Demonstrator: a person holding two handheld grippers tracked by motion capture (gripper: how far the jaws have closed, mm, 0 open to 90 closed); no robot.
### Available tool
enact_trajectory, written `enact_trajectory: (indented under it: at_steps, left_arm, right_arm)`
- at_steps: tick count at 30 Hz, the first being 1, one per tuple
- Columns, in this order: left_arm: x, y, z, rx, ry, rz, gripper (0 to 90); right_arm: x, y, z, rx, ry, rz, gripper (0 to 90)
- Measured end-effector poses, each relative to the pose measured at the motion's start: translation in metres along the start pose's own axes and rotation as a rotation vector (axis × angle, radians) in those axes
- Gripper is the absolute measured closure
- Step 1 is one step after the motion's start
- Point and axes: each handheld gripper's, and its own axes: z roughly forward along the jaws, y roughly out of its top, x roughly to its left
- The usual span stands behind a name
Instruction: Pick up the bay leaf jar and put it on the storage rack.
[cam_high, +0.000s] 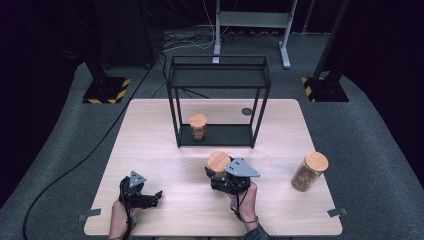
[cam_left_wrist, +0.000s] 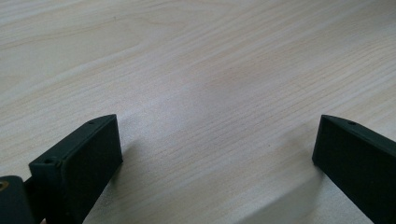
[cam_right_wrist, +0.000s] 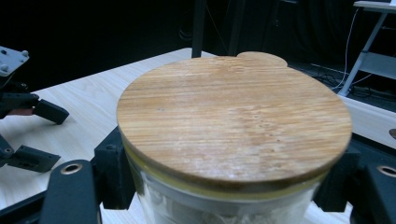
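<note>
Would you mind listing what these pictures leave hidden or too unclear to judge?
- Held jar, right gripper view: body cut off by the bottom edge; contents unclear.
- Held jar, high view: body hidden under the right gripper.
- Rack jar, high view: contents too small to tell.
- Dark disc on the table, high view: too small to identify.
- Left gripper, left gripper view: jaws cut off by the frame edges.
</note>
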Motion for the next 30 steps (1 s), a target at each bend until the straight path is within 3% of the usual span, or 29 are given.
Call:
enact_trajectory:
  at_steps: [30]
  left_arm:
    - [0.000, 0.000, 0.000, 0.000, -0.002, 0.000, 0.7]
  right_arm:
    - [-0.018, 0.007, 0.020, 0.017, -0.017, 0.014, 25.0]
